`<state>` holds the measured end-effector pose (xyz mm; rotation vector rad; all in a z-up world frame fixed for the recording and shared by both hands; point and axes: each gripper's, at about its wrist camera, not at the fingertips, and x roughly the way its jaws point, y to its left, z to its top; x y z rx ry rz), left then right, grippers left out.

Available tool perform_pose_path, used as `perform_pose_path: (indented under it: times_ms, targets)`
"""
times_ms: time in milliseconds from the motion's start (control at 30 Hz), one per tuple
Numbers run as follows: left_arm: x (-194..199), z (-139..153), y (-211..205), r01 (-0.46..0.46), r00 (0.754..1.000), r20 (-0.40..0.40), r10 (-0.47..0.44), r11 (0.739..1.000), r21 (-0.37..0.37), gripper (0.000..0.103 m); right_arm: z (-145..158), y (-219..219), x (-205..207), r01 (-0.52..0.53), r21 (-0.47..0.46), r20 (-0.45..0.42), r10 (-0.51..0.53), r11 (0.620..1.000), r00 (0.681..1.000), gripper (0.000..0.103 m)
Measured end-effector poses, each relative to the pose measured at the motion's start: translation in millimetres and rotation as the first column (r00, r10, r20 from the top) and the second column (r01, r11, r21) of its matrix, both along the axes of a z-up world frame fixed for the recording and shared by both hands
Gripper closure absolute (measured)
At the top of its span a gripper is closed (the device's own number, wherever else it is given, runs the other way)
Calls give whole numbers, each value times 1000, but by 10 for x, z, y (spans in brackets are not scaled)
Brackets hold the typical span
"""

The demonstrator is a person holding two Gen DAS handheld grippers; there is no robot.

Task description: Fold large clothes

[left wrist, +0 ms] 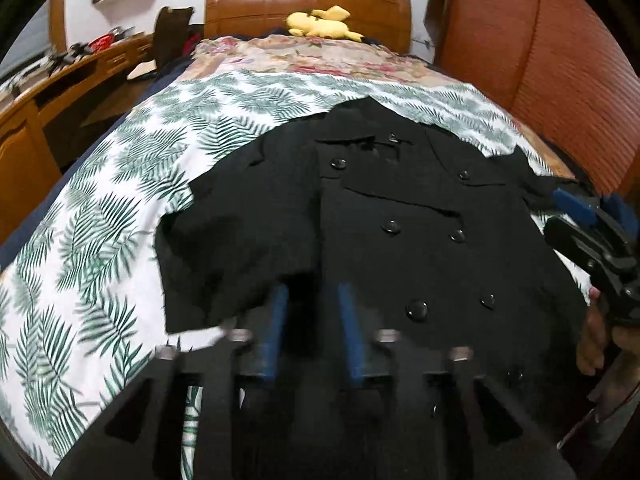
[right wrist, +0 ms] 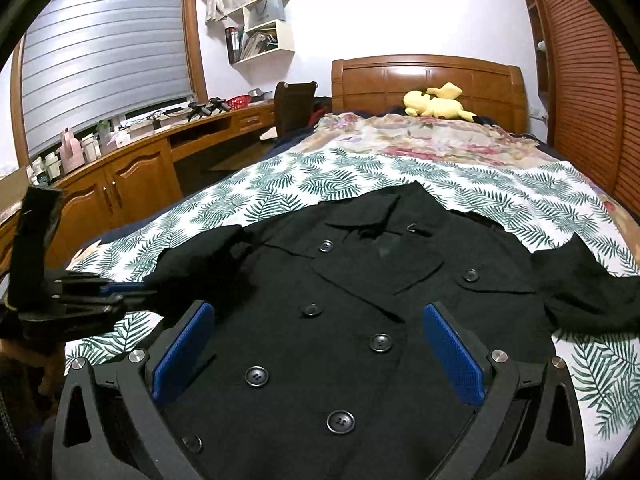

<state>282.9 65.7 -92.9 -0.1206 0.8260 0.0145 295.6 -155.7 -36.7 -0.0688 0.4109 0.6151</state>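
- Black double-breasted coat (right wrist: 360, 320) lies front-up on leaf-print bedspread (right wrist: 280, 192), sleeves out, prob. staged for 1st fold.
- Your R gripper (right wrist: 320, 356): jaws wide, empty, over coat front.
- L gripper (left wrist: 312, 320): narrow gap; can't tell if pinching sleeve edge.

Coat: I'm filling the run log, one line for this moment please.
coat flat on bed, buttons up | left gripper shut on sleeve | right gripper open over coat front

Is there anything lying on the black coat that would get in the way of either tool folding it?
Nothing visible does. The black coat lies spread on the leaf-print sheet with nothing on top of it; the yellow plush toy sits far off by the headboard.
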Motion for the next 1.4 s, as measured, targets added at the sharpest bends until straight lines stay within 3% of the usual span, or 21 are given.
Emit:
perform_pose_path:
  times_ms: [133, 333, 500, 700, 867, 967, 1067, 1100, 1233, 1400]
  targets:
    - [-88, -7, 150, -36, 999, 17, 35, 999, 20, 29, 8, 46, 13, -13, -11, -6, 13, 1000, 1000, 0]
    - [-51, -62, 473, -123, 992, 30, 122, 992, 21, 29, -10, 119, 90, -27, -35, -15, 27, 999, 1000, 0]
    - [173, -302, 722, -173, 984, -32, 174, 984, 36, 29, -16, 153, 108, -36, -51, -18, 35, 998, 999, 0]
    - [385, -585, 874, -195, 974, -116, 193, 981, -13, 29, -47, 176, 173, -43, -70, -34, 40, 997, 999, 0]
    - [522, -744, 903, -174, 968, -194, 157, 982, -72, 29, -59, 167, 177, -46, -85, -43, 43, 995, 998, 0]
    - [556, -805, 911, -154, 969, -211, 124, 979, -132, 43, -44, 186, 169, -53, -88, -49, 49, 995, 998, 0]
    - [562, -762, 904, -136, 972, -210, 104, 980, -148, 80, -18, 145, 152, -84, -48, -77, 80, 995, 994, 0]
    - [561, -722, 868, -127, 973, -211, 96, 982, -137, 98, -12, 126, 138, -88, -44, -76, 85, 995, 993, 0]
    - [467, -318, 609, -65, 991, -119, 61, 997, -33, 102, -3, 37, 66, -77, -47, -68, 73, 996, 995, 0]
    - [324, 195, 320, -31, 1000, -6, 31, 999, 16, 103, 37, -83, -67, -44, -54, -43, 41, 998, 998, 0]
